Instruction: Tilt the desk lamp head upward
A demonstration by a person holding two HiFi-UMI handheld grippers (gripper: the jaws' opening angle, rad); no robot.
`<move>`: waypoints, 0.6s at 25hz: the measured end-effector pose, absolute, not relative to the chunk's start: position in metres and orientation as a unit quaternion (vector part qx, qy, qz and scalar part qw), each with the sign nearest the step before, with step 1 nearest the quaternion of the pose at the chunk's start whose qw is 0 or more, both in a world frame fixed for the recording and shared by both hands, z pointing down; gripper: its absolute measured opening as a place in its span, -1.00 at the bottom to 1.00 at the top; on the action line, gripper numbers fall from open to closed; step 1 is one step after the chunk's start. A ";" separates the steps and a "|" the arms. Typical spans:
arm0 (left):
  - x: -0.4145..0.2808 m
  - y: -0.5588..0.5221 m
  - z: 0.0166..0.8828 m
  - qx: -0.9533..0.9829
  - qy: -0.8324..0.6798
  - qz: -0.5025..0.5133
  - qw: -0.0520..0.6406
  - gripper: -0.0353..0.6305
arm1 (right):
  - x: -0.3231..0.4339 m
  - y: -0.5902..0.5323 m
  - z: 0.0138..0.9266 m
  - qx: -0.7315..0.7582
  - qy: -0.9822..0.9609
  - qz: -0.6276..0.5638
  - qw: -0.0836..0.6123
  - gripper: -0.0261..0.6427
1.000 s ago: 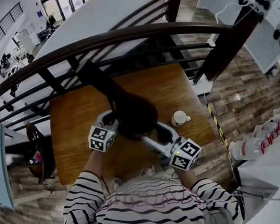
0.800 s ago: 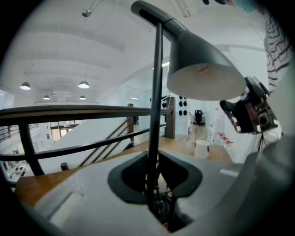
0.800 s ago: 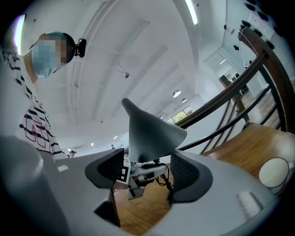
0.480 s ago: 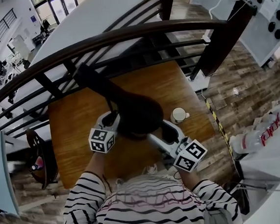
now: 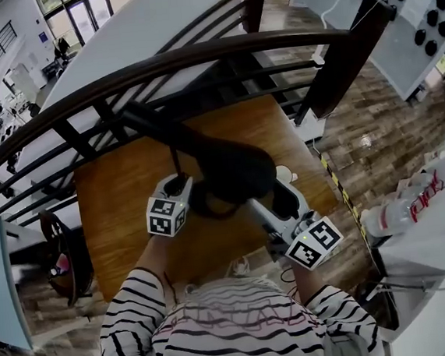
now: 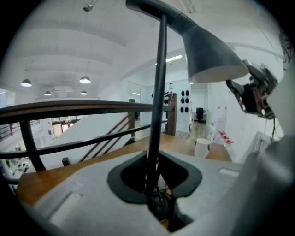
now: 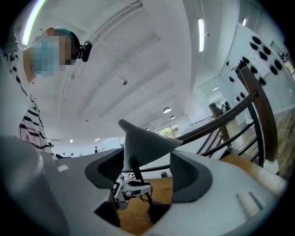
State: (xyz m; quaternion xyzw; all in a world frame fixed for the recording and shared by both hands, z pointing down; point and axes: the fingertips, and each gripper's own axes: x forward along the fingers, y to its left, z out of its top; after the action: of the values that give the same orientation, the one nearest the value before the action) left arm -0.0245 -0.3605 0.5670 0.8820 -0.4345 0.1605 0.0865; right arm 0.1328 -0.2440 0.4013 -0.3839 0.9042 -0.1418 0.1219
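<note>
A dark desk lamp stands on the wooden table (image 5: 116, 215). Its thin stem (image 5: 176, 162) (image 6: 156, 106) runs up through the notch of my left gripper (image 5: 183, 186) (image 6: 154, 184), whose pads are shut on the stem low down, just above the base. The cone-shaped lamp head (image 5: 233, 168) (image 6: 207, 55) (image 7: 145, 143) sits between the pads of my right gripper (image 5: 279, 195) (image 7: 147, 170), which is shut on its side. In the right gripper view the left gripper (image 7: 129, 189) shows below the head, by the lamp base (image 7: 156, 212).
A white cup (image 5: 286, 175) (image 6: 201, 147) stands on the table just right of the lamp head, partly hidden by it. A dark curved railing (image 5: 195, 58) runs past the table's far edge. Water bottles (image 5: 398, 211) lie on a white surface at right.
The lamp head has swung to the right, toward the cup, with my right gripper moving right along with it. My left gripper has stayed at the stem.
</note>
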 end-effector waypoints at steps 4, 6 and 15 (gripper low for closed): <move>-0.025 -0.357 0.567 0.885 -0.429 0.161 0.083 -0.70 | 0.138 -0.240 0.386 -0.400 0.901 -0.126 0.116 0.00; -0.025 -0.356 0.567 0.887 -0.424 0.161 0.081 -0.70 | 0.143 -0.238 0.375 -0.405 0.900 -0.110 0.118 0.00; -0.028 -0.355 0.569 0.890 -0.419 0.158 0.083 -0.70 | 0.152 -0.237 0.328 -0.425 0.896 -0.052 0.115 0.00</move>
State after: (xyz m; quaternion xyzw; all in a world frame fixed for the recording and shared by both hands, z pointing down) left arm -0.0278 -0.3546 0.5685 0.8903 -0.4190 0.1581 0.0827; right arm 0.1522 -0.2366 0.3280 -0.4247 0.8965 -0.0523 0.1150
